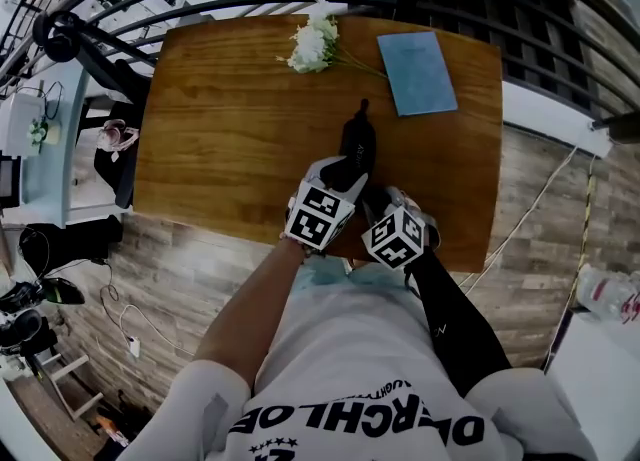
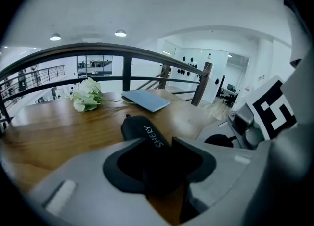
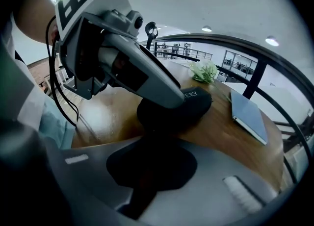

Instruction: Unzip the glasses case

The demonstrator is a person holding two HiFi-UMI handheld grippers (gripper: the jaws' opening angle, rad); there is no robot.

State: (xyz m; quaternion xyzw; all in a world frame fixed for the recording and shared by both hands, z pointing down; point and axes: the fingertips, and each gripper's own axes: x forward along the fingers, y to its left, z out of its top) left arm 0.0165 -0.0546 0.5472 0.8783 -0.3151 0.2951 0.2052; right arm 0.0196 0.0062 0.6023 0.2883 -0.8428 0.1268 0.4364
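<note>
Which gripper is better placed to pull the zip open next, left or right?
Right, probably. The right gripper is shut at the near end of the glasses case, though what it pinches is unclear. The left gripper clamps the case body, suited to steadying it.

Soft, even light fills the head view; the brown wooden tabletop (image 1: 230, 119) shows a faint sheen and hardly any shadow. All 3 views are fisheye: dark corners ring each, and the black metal railing (image 2: 98, 48) bows into an arc. The left gripper view is dim and cool under 2 round ceiling lights (image 2: 120, 34). In the right gripper view a white glare patch lies on the tabletop. The black glasses case (image 2: 142, 129) reads as a flat dark mass, only its white lettering clear. The left gripper (image 2: 159, 163) and right gripper (image 3: 152, 166) blur close to their lenses.
</note>
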